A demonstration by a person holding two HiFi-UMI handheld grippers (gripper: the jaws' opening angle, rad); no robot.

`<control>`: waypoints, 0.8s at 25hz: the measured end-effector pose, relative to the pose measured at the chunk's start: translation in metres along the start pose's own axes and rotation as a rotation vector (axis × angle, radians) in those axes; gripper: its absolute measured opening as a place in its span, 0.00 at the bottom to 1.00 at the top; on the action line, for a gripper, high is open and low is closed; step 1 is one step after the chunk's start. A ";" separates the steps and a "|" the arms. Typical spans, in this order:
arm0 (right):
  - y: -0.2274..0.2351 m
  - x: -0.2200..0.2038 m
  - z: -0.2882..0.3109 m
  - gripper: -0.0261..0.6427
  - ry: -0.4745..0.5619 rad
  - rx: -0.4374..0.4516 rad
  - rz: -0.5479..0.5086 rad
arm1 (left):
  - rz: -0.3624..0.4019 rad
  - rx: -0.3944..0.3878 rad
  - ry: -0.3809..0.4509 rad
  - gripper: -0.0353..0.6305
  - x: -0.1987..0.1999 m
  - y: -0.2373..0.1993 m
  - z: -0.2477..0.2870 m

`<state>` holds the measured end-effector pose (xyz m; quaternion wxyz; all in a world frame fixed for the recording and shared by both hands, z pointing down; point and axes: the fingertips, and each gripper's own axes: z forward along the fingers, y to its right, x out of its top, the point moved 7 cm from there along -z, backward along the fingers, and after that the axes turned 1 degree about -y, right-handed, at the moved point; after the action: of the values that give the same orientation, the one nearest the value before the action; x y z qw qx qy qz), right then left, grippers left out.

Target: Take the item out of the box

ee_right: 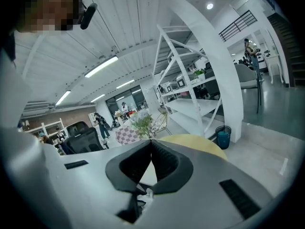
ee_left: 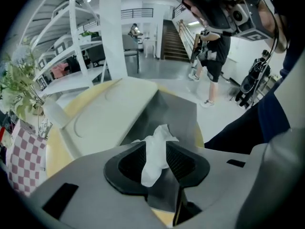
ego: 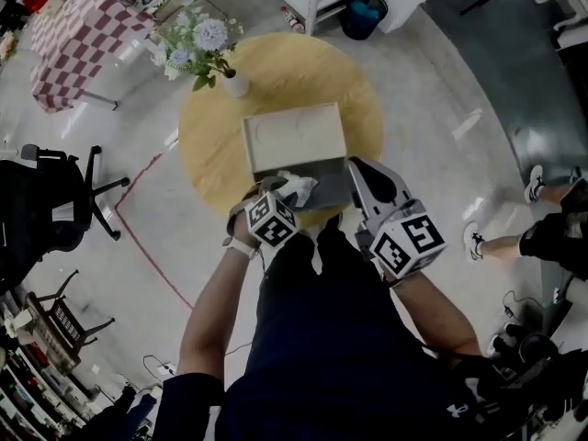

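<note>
A box lies open on the round yellow table, its cream lid folded back and its grey inside toward me. A crumpled white item sits at the box's near left corner. My left gripper points steeply down over it. In the left gripper view the white item stands between the pads of the left gripper, whose jaws are spread wide and open. My right gripper is at the box's right edge; in the right gripper view the right gripper has its tips together and nothing shows between them.
A white vase of flowers stands at the table's far left edge. A black office chair and a checkered table are on the left. A person's legs are on the right, a blue bin beyond the table.
</note>
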<state>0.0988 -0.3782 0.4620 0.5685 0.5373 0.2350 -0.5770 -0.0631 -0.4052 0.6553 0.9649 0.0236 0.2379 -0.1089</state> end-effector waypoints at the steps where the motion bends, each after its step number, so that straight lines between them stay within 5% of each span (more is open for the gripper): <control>1: 0.003 -0.002 -0.001 0.06 -0.003 -0.005 0.005 | 0.009 0.000 -0.015 0.26 -0.001 0.000 0.005; 15: 0.015 -0.015 -0.009 0.06 -0.017 -0.020 0.043 | 0.142 -0.012 -0.163 0.15 -0.013 0.005 0.035; 20: 0.014 -0.013 -0.010 0.06 -0.015 -0.012 0.040 | 0.115 -0.001 -0.182 0.08 -0.014 0.001 0.033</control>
<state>0.1120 -0.3678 0.4750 0.5848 0.5341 0.2234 -0.5682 -0.0600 -0.4051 0.6907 0.9872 0.0266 0.1475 -0.0551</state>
